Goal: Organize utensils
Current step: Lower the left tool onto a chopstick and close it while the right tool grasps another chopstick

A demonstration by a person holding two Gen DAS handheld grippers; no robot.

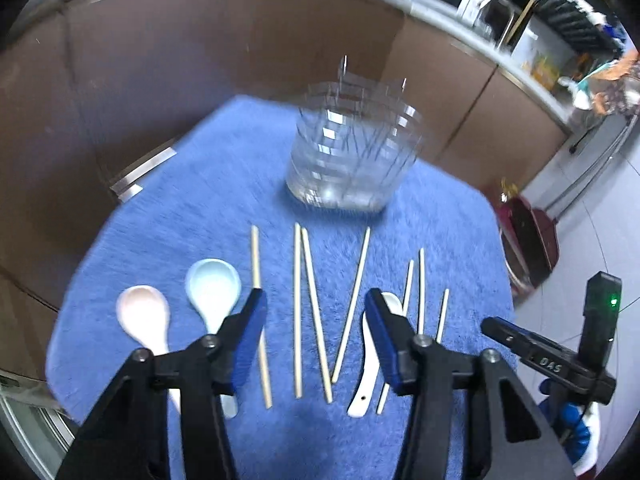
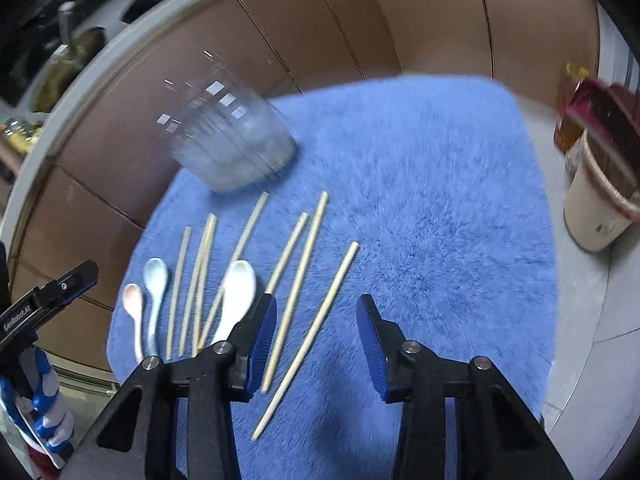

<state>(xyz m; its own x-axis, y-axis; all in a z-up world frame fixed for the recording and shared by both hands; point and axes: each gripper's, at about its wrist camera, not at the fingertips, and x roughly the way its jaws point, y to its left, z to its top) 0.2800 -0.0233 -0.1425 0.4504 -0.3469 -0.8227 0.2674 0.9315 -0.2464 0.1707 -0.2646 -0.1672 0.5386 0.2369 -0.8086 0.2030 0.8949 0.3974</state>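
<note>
1. Chopsticks & 3 spoons lie loose on blue mat, w/ clear container behind them.
2. Your left gripper fingers: parted, nothing gripped, above chopsticks.
3. Your right gripper fingers: parted, gripping nothing, over a chopstick.

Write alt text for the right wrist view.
An open hand-held gripper hovers over a fluffy blue mat where loose wooden chopsticks lie fanned out beside three spoons: white, pale blue and pink. A clear, motion-blurred container stands at the mat's far edge, before brown cabinets.
</note>
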